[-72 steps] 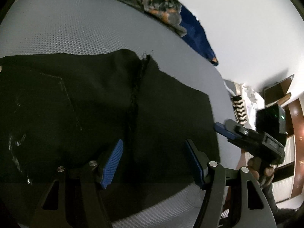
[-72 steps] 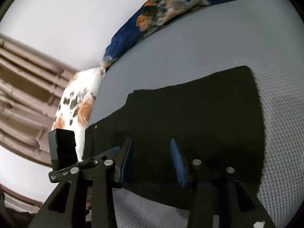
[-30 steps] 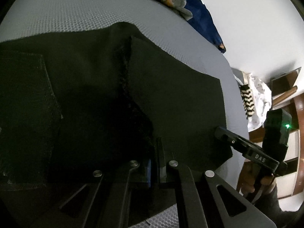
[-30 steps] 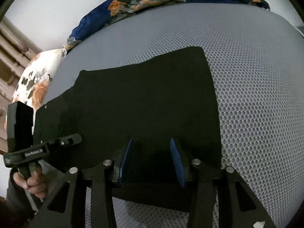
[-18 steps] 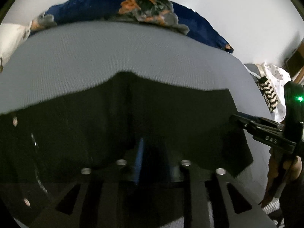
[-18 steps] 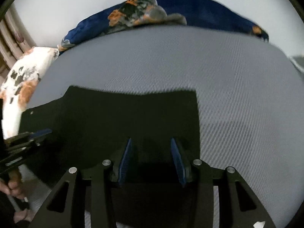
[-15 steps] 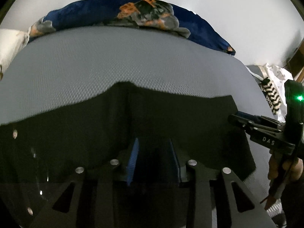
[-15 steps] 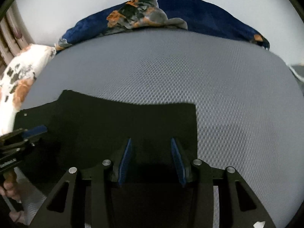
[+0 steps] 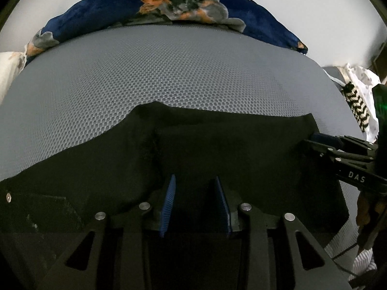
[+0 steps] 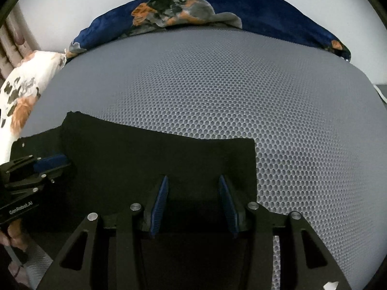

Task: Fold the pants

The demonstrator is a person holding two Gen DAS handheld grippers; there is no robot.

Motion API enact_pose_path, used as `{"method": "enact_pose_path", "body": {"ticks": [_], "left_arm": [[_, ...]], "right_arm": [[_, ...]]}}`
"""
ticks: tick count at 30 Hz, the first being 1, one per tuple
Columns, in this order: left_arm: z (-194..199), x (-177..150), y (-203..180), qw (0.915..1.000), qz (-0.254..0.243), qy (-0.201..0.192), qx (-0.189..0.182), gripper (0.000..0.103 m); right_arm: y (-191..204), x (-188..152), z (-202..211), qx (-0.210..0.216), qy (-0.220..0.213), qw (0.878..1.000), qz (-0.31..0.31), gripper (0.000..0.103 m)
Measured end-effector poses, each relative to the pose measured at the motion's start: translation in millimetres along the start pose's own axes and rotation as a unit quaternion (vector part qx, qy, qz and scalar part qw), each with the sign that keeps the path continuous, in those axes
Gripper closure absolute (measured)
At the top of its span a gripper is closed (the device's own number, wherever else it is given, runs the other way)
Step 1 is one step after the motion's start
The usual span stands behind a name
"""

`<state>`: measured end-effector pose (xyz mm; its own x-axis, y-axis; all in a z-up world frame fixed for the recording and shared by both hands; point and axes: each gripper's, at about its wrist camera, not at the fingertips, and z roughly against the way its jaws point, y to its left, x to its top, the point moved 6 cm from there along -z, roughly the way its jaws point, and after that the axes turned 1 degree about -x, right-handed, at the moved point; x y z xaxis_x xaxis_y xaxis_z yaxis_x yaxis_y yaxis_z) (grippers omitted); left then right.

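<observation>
Right wrist view: blue floral blanket [image 10: 254, 12] beyond pants [image 10: 145, 159].

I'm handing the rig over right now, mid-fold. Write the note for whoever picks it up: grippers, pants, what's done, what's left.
Left gripper: jaws opening, over the black pants, pads not pressing on cloth.
Right gripper: open, over the pants near their right edge, nothing held.
Pants: lying flat on the grey mesh mattress, one layer already folded over, its edge showing near the middle.
Done: a first fold, by the look of it.
Left: probably regrip and fold again into a smaller stack.
</observation>
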<state>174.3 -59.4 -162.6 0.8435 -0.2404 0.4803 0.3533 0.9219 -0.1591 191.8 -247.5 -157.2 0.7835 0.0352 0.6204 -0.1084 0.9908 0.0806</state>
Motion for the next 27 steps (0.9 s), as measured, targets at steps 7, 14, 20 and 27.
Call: {"method": "enact_pose_path", "body": {"ticks": [7, 14, 20, 27], "left_arm": [[20.9, -28.9, -3.9, 0.9997, -0.015, 0.012, 0.018, 0.062], [32.3, -65.8, -1.5, 0.9996, 0.004, 0.022, 0.019, 0.061], [39.2, -81.6, -2.0, 0.9995, 0.002, 0.02, 0.024, 0.056], [47.4, -86.6, 5.2, 0.9994, 0.007, 0.02, 0.029, 0.056]], "right_arm": [[2.0, -4.4, 16.3, 0.001, -0.015, 1.0, -0.013, 0.062], [13.3, -19.2, 35.7, 0.007, -0.02, 1.0, 0.0, 0.062], [22.2, -42.3, 41.4, 0.016, -0.002, 1.0, 0.008, 0.061], [27.7, -69.3, 40.1, 0.049, 0.025, 0.998, -0.016, 0.061]]}}
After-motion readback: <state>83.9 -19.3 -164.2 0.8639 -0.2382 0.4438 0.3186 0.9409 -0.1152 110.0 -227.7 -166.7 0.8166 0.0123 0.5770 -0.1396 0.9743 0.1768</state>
